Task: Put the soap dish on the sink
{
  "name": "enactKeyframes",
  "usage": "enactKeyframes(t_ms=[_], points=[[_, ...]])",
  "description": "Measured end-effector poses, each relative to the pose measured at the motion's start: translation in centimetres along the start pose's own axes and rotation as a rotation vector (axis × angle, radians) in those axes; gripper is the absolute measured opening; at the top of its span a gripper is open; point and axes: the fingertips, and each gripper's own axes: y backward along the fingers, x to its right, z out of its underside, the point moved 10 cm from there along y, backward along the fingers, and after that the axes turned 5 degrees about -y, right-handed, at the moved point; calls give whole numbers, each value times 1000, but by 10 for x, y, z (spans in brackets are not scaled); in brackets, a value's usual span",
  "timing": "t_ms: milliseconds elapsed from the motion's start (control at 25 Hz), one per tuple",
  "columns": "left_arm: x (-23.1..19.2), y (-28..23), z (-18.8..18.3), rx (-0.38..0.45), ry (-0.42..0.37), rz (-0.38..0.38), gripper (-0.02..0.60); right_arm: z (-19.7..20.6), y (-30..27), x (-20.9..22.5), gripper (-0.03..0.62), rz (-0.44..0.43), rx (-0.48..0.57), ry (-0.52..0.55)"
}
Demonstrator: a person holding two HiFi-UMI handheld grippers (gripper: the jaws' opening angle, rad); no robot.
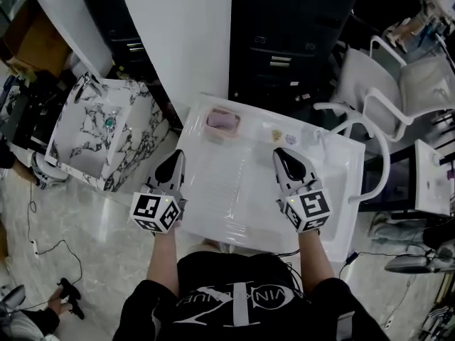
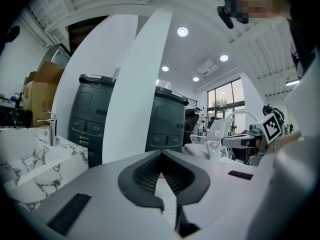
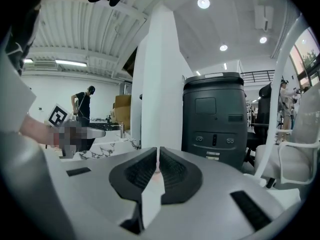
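Left gripper view shows the left gripper (image 2: 160, 156) with its two black jaws brought together at the tips and nothing pinched between them. Right gripper view shows the right gripper (image 3: 158, 153) pressed closed as well, with only a thin slit between its ribbed pads, and it holds nothing.

From the head view, both grippers hover side by side above the white sink (image 1: 238, 194). The left one is at the sink's left edge and the right one over its right half, and both point toward the far rim. The soap dish (image 1: 222, 121) rests on that far rim, toward the left corner, with a pink bar of soap (image 1: 222, 118) lying in it. It is apart from both grippers, just beyond and slightly right of the left gripper's tips.

A white curved pipe (image 1: 386, 158) arches at the sink's right side. Left of the sink stands a marble-patterned basin (image 1: 138, 119). Behind the sink are a white pillar (image 1: 181, 34) and dark cabinets (image 1: 284, 48). White chairs (image 1: 405, 84) stand off to the right.
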Motion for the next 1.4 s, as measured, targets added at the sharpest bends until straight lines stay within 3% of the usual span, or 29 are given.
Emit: enactKeyframes(t_ms=[440, 1400], points=[[-5, 16, -23, 51, -31, -38, 14, -16, 13, -3, 35, 16, 54, 18], [-5, 15, -30, 53, -40, -34, 14, -9, 12, -2, 36, 15, 51, -44]])
